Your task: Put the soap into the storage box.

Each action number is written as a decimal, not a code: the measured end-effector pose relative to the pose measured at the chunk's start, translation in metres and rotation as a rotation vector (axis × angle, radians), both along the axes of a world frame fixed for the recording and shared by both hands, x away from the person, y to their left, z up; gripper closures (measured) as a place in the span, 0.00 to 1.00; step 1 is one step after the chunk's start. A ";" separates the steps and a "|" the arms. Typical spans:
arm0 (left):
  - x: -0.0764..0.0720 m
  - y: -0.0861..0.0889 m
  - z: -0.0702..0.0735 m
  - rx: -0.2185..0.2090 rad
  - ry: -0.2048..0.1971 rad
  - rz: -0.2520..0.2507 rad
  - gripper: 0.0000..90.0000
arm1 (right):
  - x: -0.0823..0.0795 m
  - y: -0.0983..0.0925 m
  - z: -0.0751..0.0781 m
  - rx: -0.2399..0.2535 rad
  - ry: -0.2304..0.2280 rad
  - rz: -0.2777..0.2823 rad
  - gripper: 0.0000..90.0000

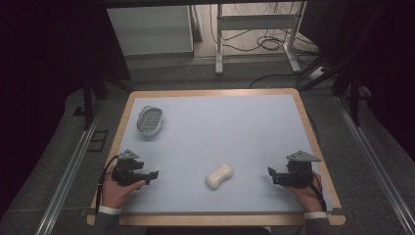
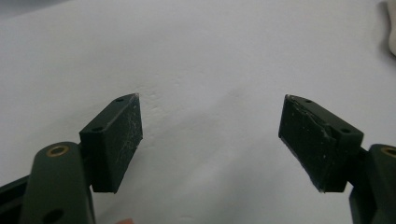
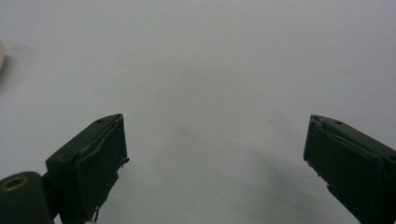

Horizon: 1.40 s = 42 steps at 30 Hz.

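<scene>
A cream bar of soap (image 1: 219, 175), pinched at its middle, lies on the pale blue mat near the front centre. A grey soap dish (image 1: 149, 120) sits at the back left of the mat. My left gripper (image 1: 152, 175) rests at the front left and points right toward the soap, well short of it. Its jaws stand wide apart over bare mat (image 2: 210, 116), and an edge of the soap (image 2: 391, 28) peeks in at the upper right. My right gripper (image 1: 272, 175) sits at the front right, pointing left, also open (image 3: 215, 144) with nothing between its pads.
The mat (image 1: 235, 127) covers a wooden-edged table (image 1: 306, 117). Beyond the table's far edge are a white cabinet (image 1: 151, 29), a metal desk frame (image 1: 254, 34) and floor cables. Metal rails (image 1: 73, 166) run along both sides.
</scene>
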State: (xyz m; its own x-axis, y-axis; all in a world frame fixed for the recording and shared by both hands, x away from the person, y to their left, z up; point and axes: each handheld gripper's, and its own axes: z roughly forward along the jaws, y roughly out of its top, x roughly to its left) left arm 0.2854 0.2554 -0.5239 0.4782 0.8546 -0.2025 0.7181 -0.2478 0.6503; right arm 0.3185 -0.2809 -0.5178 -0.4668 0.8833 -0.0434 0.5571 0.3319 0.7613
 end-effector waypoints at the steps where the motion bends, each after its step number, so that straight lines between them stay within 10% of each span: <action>1: 0.000 0.000 0.000 0.000 0.000 0.000 0.24 | 0.000 0.000 0.000 0.003 0.000 -0.005 0.06; 42: -0.009 -0.006 0.033 0.037 -0.080 -0.021 0.25 | -0.003 -0.010 0.010 0.078 -0.004 -0.015 0.09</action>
